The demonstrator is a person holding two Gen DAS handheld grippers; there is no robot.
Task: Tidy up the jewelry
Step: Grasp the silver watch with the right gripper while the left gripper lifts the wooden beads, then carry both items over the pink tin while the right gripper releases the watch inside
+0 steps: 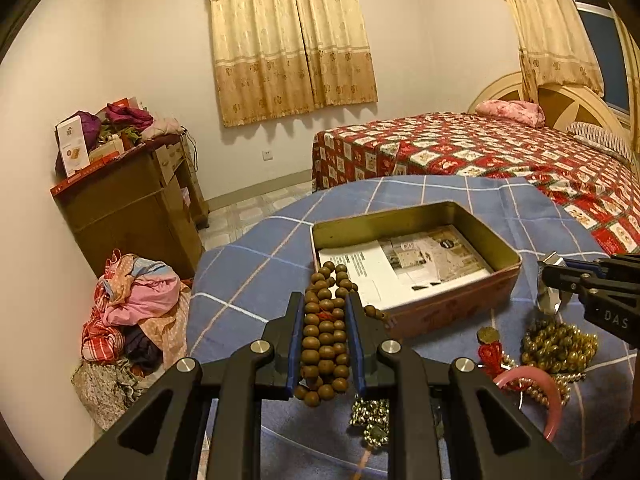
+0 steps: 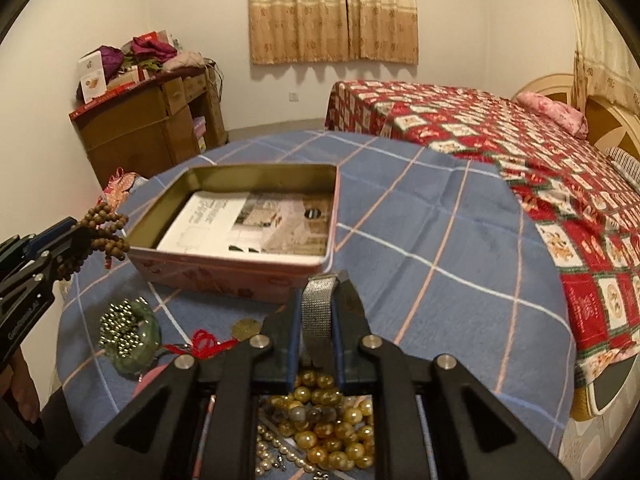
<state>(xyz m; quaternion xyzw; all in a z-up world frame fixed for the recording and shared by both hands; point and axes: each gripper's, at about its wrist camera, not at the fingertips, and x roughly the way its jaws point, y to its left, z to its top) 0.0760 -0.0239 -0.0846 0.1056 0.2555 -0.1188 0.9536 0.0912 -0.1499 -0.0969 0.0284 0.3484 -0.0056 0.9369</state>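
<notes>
The left tool (image 1: 323,330) grips a bunched brown wooden bead strand (image 1: 326,320) beside the open tin (image 1: 416,308) on the tabletop (image 2: 440,240). The right tool (image 2: 316,320) pinches a silver mesh band (image 2: 317,312), its lower end hidden. Golden beads (image 2: 320,428) lie partly cut off below.

Matt wooden beads (image 1: 325,332); silvery metal mesh band (image 2: 317,312); dull metal tin (image 2: 240,276); woven cloth tablecloth (image 2: 440,248); glossy golden beads (image 2: 324,428).

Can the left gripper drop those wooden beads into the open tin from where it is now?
Probably yes. The left gripper, shut on the wooden beads, sits just before the tin's near wall; the tin is open, holding only paper.
</notes>
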